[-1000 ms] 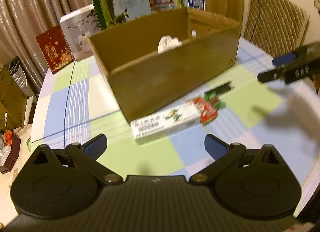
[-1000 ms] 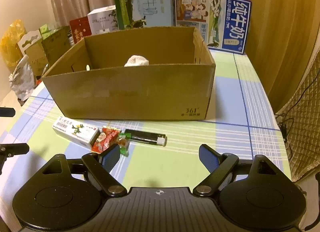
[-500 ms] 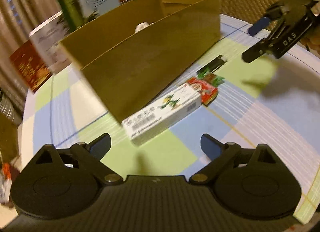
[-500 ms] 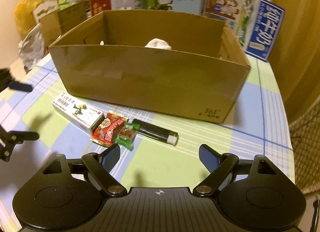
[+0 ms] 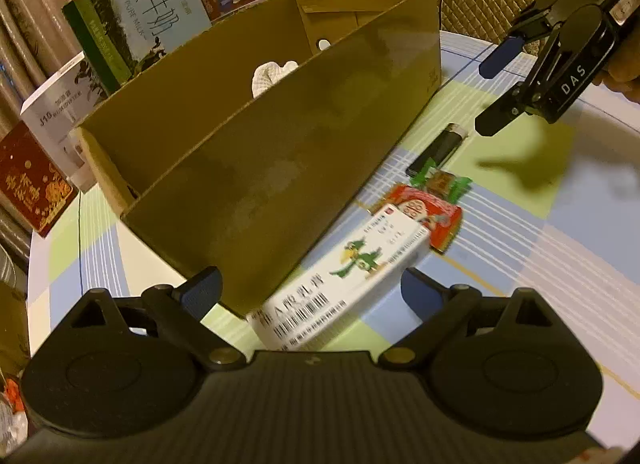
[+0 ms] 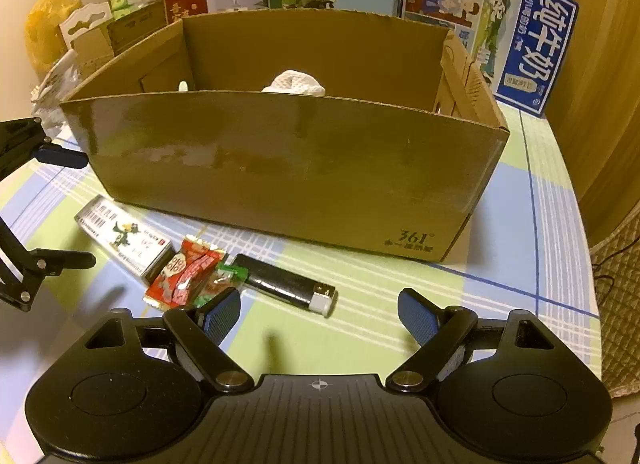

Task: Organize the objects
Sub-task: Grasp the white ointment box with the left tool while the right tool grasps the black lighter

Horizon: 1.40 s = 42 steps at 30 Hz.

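Left hand-held gripper (image 5: 310, 290) hovering wide open over the near end of a white carton (image 5: 340, 276), right hand-held gripper (image 6: 319, 310) gaping wide above a black lighter (image 6: 288, 284), red snack packet (image 6: 188, 274) lying between them on the checked desk (image 6: 516, 232), cardboard box (image 6: 288, 168) behind holding a white crumpled cloth (image 6: 294, 82), milk cartons (image 6: 524, 36) standing beyond.

- Cardboard box (image 6: 288, 168) mid-bench (image 6: 536, 232), crumpled cloth (image 6: 294, 83) inside.
- Before the box, left to right: medicine carton (image 6: 122, 234), snack packets (image 6: 192, 276), lighter (image 6: 290, 284), each touching the next.
- Behind the box, along the bench's far edge: milk cartons (image 6: 532, 36) standing.
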Tool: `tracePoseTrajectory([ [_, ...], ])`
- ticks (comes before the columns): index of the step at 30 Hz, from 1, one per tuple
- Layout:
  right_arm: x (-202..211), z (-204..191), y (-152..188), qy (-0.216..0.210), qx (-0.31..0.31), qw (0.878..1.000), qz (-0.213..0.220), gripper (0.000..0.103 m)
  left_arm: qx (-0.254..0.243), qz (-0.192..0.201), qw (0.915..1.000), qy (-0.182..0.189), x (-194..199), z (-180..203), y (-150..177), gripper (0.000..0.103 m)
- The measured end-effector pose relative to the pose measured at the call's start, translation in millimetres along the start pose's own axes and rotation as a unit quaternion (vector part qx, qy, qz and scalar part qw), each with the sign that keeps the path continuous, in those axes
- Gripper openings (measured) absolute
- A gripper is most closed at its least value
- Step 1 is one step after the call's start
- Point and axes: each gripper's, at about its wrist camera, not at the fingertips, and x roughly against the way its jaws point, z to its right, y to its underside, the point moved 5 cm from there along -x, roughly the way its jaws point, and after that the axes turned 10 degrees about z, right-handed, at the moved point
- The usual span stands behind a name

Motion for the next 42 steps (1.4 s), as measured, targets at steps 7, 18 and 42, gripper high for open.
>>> tracePoseTrajectory([
  [7, -12.5, -2.4, -2.7, -0.017, 0.016, 1.000, -0.008, 0.083, -0.018, -0.018, 0.9996, 0.015, -16.7, -9.5, 1.7, 0.094],
  [18, -28.2, 10.1, 7.4, -0.034, 0.027, 0.998, -0.035, 0.079, -0.013, -0.076, 0.9933, 0.087, -39.4, -5.0, 6.3, 0.079],
  [42, -46.8, -12.4, 1.5, -0.104, 0.089, 0.990, -0.026, 0.032, 0.133, -0.118, 0.9827, 0.052, -13.4, 10.5, 16.4, 0.037],
])
